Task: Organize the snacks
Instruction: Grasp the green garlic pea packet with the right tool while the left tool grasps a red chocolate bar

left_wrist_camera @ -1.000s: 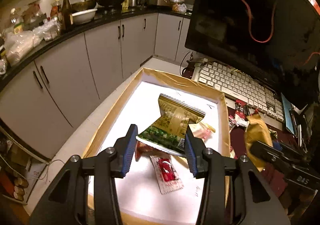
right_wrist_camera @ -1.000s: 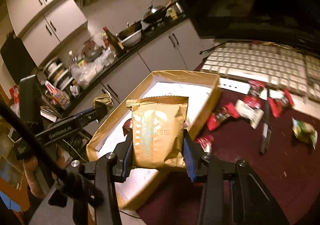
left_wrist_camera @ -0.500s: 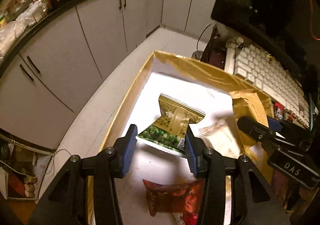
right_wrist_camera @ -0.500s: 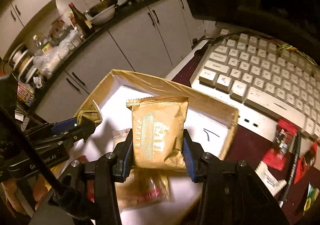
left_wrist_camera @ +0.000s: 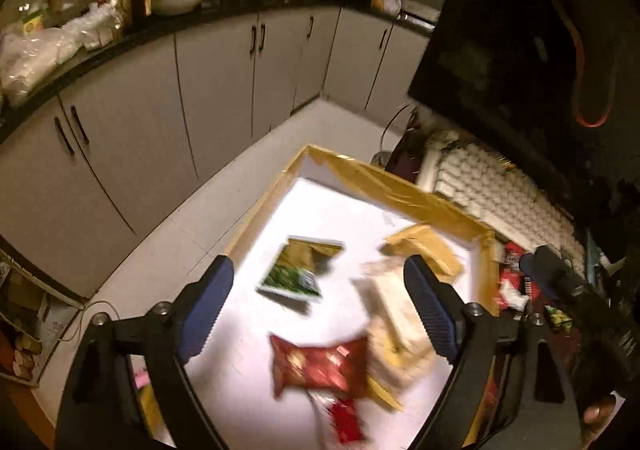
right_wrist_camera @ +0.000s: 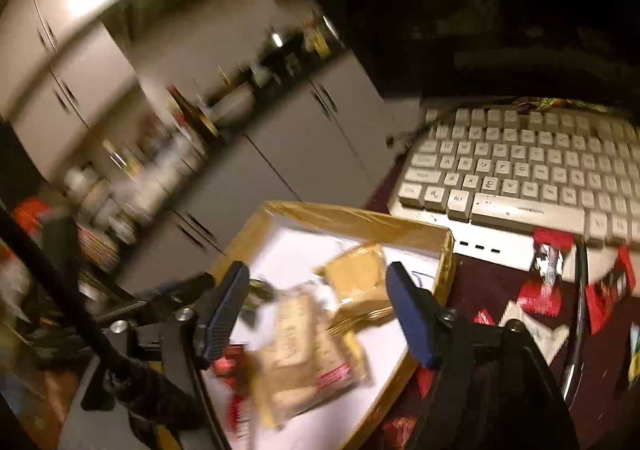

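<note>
Left gripper (left_wrist_camera: 318, 304): fingers spread wide, nothing between them, hovering above the box (left_wrist_camera: 404, 196). Right gripper (right_wrist_camera: 320, 314): fingers likewise spread wide and holding nothing, also over the box.

Box: shallow, white floor, walls lined with tan tape, sitting at the table edge next to the white keyboard (right_wrist_camera: 532, 166). Both views are motion-blurred, the right wrist view more so.

Contents seen from the left wrist view:
- green-and-gold packet (left_wrist_camera: 301, 269) lying flat near the middle of the box floor, between the left fingers in the view but clear of them.
- gold pouch (left_wrist_camera: 426, 246) lying near the far right corner, close to the wall beside the keyboard.
- pale beige packet (left_wrist_camera: 394, 330) just in front of the gold pouch; whether the 2 overlap cannot be told through the blur.
- red packet (left_wrist_camera: 320, 368) nearer the camera, touching or overlapping the beige packet's edge.
- a smaller red sachet (left_wrist_camera: 346, 420) at the near end, blurred.

Right wrist view confirms the gold pouch resting on the box floor beside the beige packet.

Outside the box: several red snack packets (right_wrist_camera: 550, 270) lie loose on the dark red table surface (right_wrist_camera: 492, 290) just in front of the keyboard. A dark monitor (left_wrist_camera: 520, 50) stands behind the keyboard. Grey kitchen cabinets (left_wrist_camera: 224, 70) run along the far side.
</note>
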